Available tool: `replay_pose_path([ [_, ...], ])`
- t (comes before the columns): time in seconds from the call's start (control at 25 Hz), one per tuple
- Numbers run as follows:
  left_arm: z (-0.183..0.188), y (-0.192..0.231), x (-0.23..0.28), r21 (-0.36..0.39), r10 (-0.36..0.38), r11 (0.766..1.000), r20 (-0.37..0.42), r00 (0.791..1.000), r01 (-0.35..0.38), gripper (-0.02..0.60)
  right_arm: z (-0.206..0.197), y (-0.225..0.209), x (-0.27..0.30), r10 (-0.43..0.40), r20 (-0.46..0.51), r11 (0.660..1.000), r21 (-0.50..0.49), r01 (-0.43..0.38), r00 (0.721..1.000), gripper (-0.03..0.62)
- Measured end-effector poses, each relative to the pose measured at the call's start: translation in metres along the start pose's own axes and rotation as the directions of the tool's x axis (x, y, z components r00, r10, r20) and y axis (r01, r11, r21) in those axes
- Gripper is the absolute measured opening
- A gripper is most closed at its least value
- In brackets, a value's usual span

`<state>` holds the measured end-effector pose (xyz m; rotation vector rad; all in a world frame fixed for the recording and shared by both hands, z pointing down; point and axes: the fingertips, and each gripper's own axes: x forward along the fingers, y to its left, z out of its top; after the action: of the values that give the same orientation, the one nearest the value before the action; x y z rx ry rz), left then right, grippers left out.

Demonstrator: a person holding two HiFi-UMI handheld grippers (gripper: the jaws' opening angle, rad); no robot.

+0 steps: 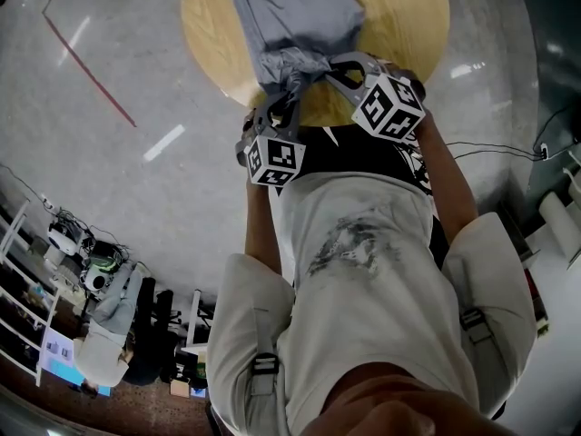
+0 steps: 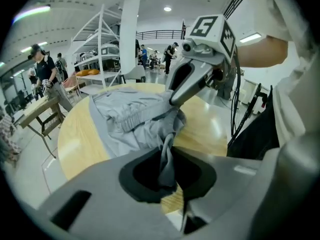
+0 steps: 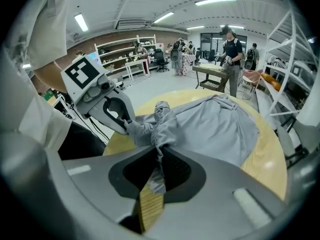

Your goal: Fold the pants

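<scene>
Two hand-held grippers meet at the near rim of a round wooden table [image 1: 413,25] in the head view, where grey pants [image 1: 290,12] lie stretched away from the person, smooth farther off and gathered into a tight bunch at the near end. The left hand-held gripper [image 1: 283,98] comes in from below and bites the left side of that bunch, while the right hand-held gripper [image 1: 329,69] takes it from the right, so that their tips are just beside each other. Grey floor [image 1: 136,80] with a red line lies beyond the table. In the left gripper view, the jaws stand almost closed on a twisted strand of the pants [image 2: 130,119], which rises from between them to the crumpled waist on the table [image 2: 75,139]; the right hand-held gripper [image 2: 175,100] pinches the same heap from above. In the right gripper view, the jaws are likewise nearly together with a fold of the pants [image 3: 215,126] caught between the pads, the rest spreading across the table [image 3: 272,166], and the left hand-held gripper [image 3: 131,126] clamps the bunch nearby.
</scene>
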<state>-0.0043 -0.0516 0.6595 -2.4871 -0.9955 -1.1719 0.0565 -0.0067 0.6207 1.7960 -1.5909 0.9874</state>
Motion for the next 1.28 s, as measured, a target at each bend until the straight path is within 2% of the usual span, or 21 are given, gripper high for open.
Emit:
replay_pose_path([
  [0.32, 0.042, 0.034, -0.012, 0.028, 0.043, 0.999, 0.089, 0.995, -0.046, 0.049, 0.008, -0.011, -0.008, -0.012, -0.008, 0.997, -0.075, 0.011, 1.0, 0.048],
  [0.6, 0.07, 0.055, -0.014, 0.018, 0.059, 0.998, 0.14, 0.988, -0.062, 0.048, 0.025, -0.033, -0.019, -0.041, -0.002, 0.991, -0.13, 0.04, 0.999, 0.048],
  [1.04, 0.116, 0.09, -0.006, -0.005, 0.091, 0.996, 0.19, 0.978, -0.091, 0.048, 0.045, -0.085, -0.031, -0.066, 0.004, 0.977, -0.203, 0.066, 0.998, 0.048],
  [1.28, 0.139, 0.132, 0.009, -0.032, 0.131, 0.991, 0.202, 0.971, -0.127, 0.048, 0.065, -0.133, -0.022, -0.072, 0.02, 0.97, -0.23, 0.075, 0.997, 0.048],
])
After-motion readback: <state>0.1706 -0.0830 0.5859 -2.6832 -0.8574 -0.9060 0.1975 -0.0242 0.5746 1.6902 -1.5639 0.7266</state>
